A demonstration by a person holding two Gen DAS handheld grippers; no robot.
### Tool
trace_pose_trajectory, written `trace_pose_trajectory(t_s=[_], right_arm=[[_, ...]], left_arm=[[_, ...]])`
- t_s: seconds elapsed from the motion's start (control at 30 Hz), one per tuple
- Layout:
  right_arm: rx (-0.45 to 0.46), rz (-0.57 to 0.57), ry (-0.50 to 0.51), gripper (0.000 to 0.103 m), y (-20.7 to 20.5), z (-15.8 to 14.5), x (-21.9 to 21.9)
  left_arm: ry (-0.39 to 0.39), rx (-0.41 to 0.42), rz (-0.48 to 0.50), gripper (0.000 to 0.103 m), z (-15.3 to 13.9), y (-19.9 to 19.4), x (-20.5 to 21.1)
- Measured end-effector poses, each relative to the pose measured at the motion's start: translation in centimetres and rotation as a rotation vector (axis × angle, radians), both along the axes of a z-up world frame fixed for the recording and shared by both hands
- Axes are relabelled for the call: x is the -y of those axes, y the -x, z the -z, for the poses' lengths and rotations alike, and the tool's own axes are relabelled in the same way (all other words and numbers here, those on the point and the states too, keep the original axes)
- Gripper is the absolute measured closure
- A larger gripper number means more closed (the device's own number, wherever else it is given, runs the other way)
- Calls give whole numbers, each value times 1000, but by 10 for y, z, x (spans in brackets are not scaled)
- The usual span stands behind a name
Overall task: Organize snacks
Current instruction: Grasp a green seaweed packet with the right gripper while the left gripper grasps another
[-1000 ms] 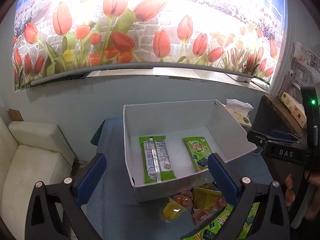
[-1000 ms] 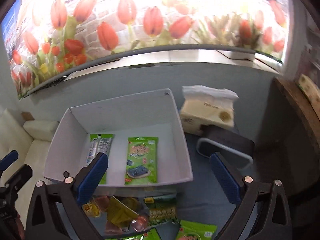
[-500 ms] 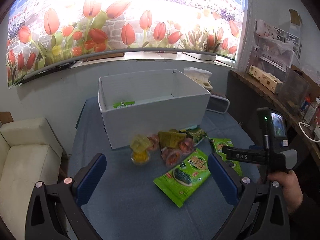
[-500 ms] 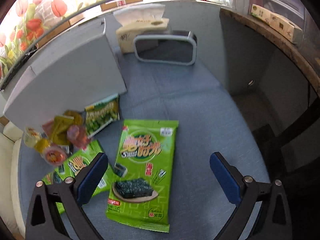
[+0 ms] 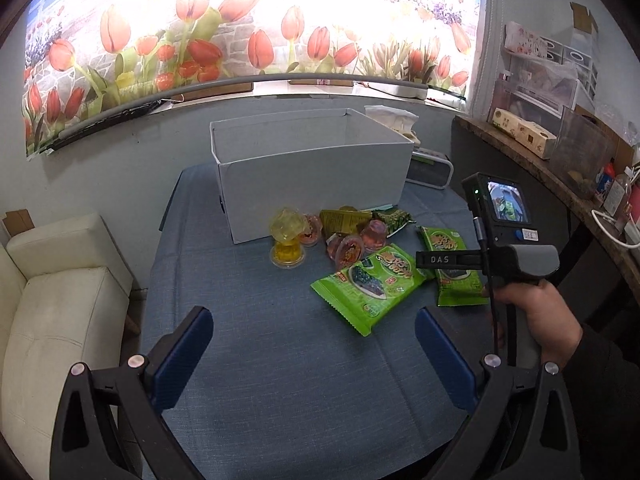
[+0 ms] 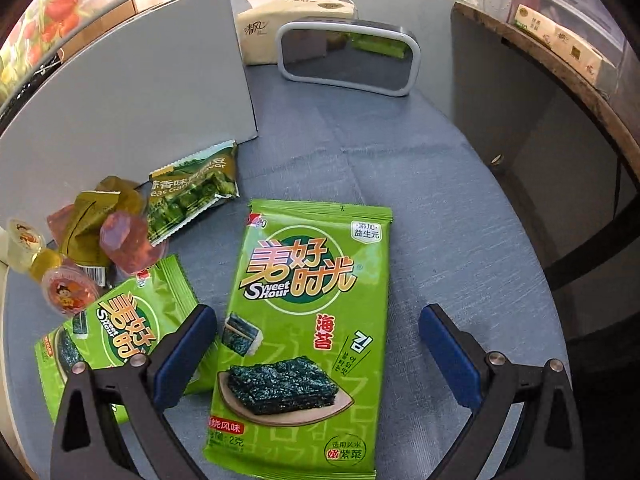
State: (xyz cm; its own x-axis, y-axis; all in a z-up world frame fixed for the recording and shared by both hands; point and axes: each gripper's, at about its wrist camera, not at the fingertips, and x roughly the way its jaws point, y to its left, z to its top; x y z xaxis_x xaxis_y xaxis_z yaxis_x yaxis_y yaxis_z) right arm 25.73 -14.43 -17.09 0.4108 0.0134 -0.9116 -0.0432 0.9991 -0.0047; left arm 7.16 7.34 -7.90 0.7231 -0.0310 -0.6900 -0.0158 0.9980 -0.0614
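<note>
Now, right gripper (image 6: 318, 354): spread wide over flat, glossy green seaweed packet (image 6: 304, 340).
Left gripper (image 5: 314, 356): spread, above woven blue table (image 5: 280, 360).

Strong light pours through the tulip film (image 5: 256, 36) on the window at the far edge of the left view, blowing its upper band out to pure white while the wall below and the table (image 5: 280, 360) sit in dim, flat, bluish light with barely a shadow. In the right view the seaweed pack (image 6: 308, 332) is sharp and evenly lit, its print readable, with soft glare on the foil and a reflection in the glossy clock (image 6: 348, 56). Both fisheye pictures bow straight lines hard, darken to black at the corners, and smear slightly toward the rim.
</note>
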Motion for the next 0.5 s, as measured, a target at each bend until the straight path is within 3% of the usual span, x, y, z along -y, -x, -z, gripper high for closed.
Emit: trace_pose_trajectory(t_s=[0.2, 0.37, 0.5], right_arm=[[22, 8, 18, 29, 7, -5, 10], [27, -24, -14, 36, 12, -9, 21], [27, -33, -82, 38, 23, -17, 38]], left_arm=[[4, -14, 11, 0, 7, -6, 1], [-25, -28, 52, 0, 17, -15, 10], [-44, -41, 163, 0, 29, -30, 23]])
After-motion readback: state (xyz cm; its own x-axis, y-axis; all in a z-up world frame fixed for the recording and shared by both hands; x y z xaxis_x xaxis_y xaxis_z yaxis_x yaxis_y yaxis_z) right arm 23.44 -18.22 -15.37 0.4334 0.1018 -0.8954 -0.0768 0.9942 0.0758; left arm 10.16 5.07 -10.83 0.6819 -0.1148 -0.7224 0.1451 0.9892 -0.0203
